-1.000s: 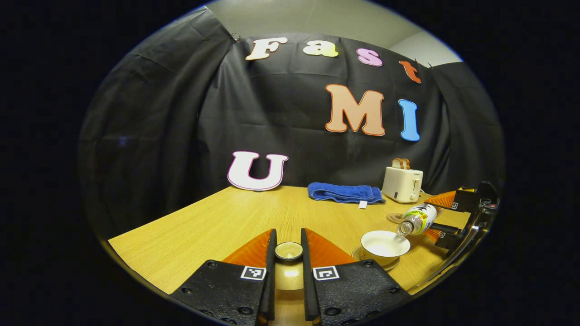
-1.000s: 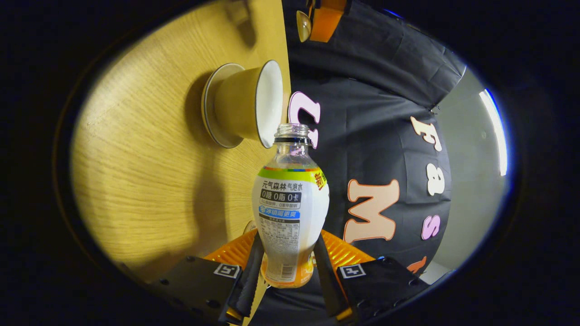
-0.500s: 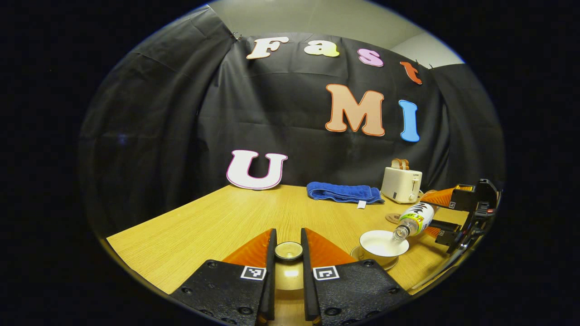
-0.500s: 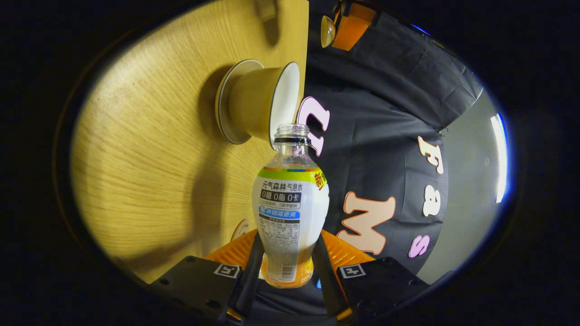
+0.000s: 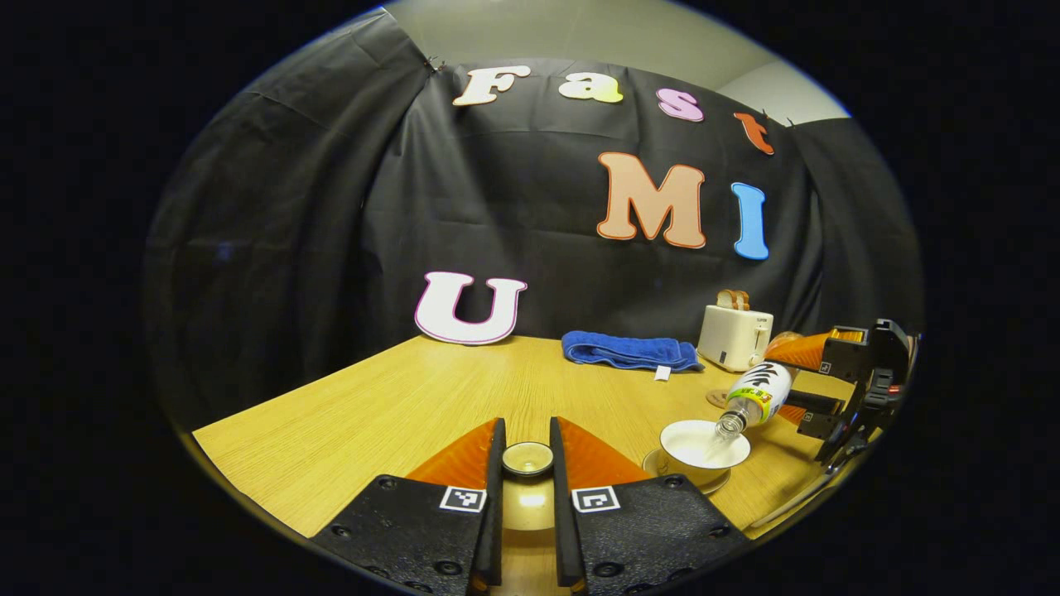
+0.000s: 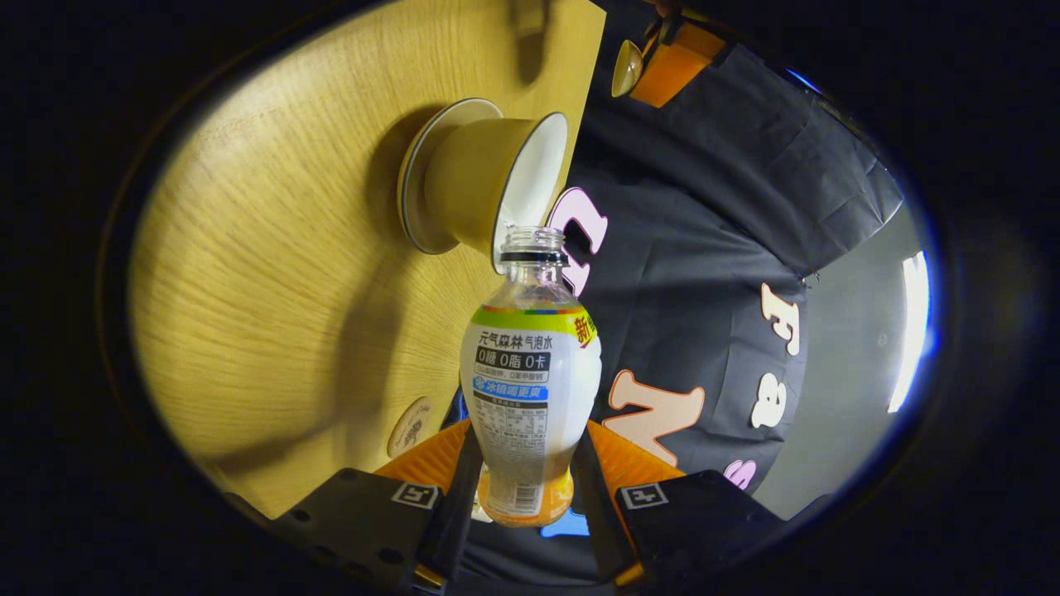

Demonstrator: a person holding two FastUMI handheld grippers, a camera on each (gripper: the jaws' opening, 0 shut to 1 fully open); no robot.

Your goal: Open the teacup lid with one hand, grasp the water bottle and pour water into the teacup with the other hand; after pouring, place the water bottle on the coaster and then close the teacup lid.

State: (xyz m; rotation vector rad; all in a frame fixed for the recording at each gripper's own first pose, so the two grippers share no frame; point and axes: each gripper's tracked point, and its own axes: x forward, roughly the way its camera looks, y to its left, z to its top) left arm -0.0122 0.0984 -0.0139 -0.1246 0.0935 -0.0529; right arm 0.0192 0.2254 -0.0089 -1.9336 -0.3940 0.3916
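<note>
Looking along the left gripper [image 5: 527, 463], we have its two fingers pressed on the knob of the teacup lid [image 5: 527, 458], which is held up off the wooden table [image 5: 397, 414]. Just to the right stands the teacup [image 5: 704, 447] on its saucer [image 5: 686, 480], mouth open and white inside. Over it the water bottle [image 5: 758, 396] is tipped neck-down, its open mouth at the cup's rim, with the right gripper [image 5: 816, 389] clamped on its lower body.

From the right gripper view we see the bottle [image 6: 530, 389] squeezed between that gripper's [image 6: 526, 472] fingers, neck meeting the cup [image 6: 489, 190] rim, and the round coaster [image 6: 410, 426] lying flat on the table [image 6: 265, 290] beside it.

Farther back we pick out the coaster [image 5: 719, 398] behind the cup, then a folded blue towel [image 5: 629, 352] and a white toaster [image 5: 735, 335] holding toast, both near the table's far edge. Behind them hangs the black cloth wall [image 5: 513, 215], with a pale room wall [image 5: 629, 41] above.
</note>
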